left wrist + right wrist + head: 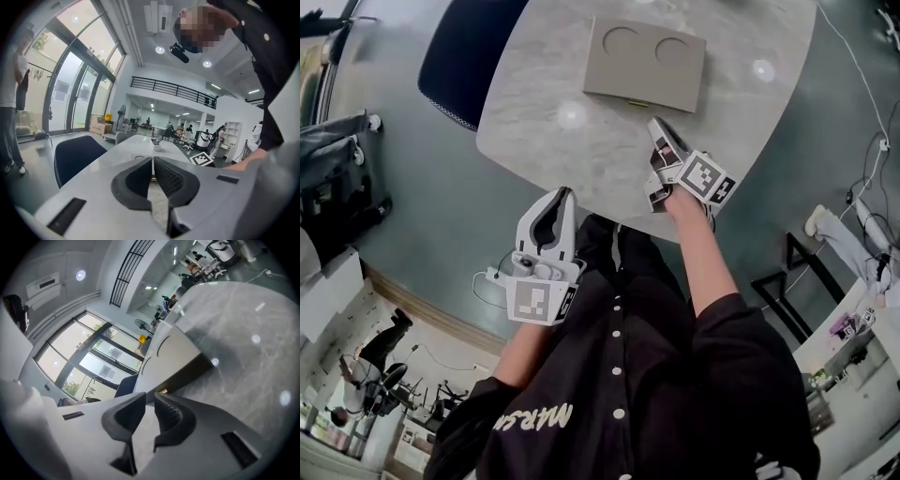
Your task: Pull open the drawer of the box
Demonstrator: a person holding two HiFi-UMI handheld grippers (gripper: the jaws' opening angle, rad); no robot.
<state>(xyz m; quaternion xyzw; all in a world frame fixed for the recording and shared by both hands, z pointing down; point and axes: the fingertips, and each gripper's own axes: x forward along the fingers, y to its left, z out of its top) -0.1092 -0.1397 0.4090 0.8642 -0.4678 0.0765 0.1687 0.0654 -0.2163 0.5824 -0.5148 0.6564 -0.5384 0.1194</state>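
Grey marble bench (750,103) carries flat beige cardboard box (644,80) w/ small gold drawer pull (635,101); right gripper (661,127), jaws a slit apart & empty, just before it; left gripper (562,195) clenched, farther.

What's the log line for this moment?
drawer closed | right gripper near box front, jaws slightly apart, empty | left gripper shut, at table edge

Head view: high above the person's torso, facing steeply down on the grey marbled desk (572,150), whose near edge is closest.
Left gripper view: low at the desk's near edge, facing level across it along the white left gripper (153,160).
Right gripper view: tilted, close over the desk, facing the flat tan box (176,352).
Shared: desk, box, dark blue chair (469,52).
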